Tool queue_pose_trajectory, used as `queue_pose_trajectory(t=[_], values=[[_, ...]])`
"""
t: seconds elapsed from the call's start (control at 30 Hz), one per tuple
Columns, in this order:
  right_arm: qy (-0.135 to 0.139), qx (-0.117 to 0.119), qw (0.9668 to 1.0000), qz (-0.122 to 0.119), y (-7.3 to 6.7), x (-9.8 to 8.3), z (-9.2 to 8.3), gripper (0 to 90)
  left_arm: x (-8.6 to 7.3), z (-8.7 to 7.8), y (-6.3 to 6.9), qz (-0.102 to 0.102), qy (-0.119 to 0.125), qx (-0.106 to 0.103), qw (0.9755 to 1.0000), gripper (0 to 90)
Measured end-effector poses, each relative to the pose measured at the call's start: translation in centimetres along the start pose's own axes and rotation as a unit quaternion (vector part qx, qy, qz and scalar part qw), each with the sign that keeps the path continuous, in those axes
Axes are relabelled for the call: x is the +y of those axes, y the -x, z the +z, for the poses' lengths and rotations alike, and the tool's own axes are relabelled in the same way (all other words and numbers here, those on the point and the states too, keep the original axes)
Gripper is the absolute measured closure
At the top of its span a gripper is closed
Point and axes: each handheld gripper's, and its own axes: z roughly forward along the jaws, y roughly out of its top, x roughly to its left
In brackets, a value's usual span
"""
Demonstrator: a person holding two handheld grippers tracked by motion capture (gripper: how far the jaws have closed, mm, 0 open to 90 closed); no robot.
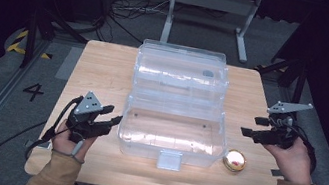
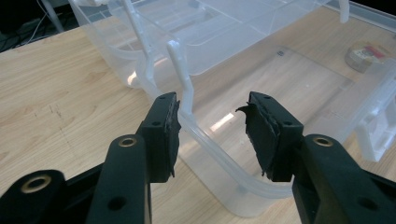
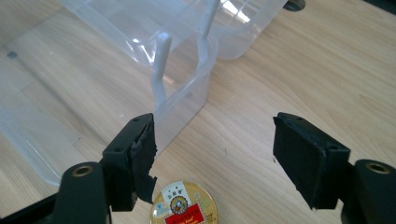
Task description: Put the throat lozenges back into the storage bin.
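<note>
Clear plastic storage box (image 1: 172,124) stands open at the middle of the wooden desk (image 1: 105,70), its lid (image 1: 182,70) thrown back toward the far edge and its white latch (image 1: 169,160) hanging at the near wall. Nothing can be made out inside the tub. A small round tin (image 1: 234,161) with a gold rim and red label lies on the desk just beside the box's near right corner.

A person in tan sleeves holds a claw at each side. The left claw (image 1: 109,114) hangs released at the box's near left corner; in the left gripper view its pads stand apart on either side of the curved rim (image 2: 210,144) without pressing on it. The right claw (image 1: 254,126) is likewise released, grasping nothing, and hovers off the box's right wall; the right gripper view looks down past its spread pads at the tin (image 3: 184,205), near the bottom edge.

Judging by the layout, the step in hand is the reach for the tin, with the open box waiting to receive it. The next move would call for the right claw to drop toward the near side, straddle the low tin squarely, and clench across its rim before lifting it over the right wall.
</note>
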Motion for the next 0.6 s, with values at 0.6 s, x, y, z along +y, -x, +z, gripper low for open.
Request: queue_pose_trajectory(t=[0.6], values=[[-0.095, 0.015, 0.9951, -0.022, -0.2, -1.0, 3.7, 21.0, -0.1, 0.2, -0.1, 0.009, -0.004, 0.015, 0.9998, 53.4]])
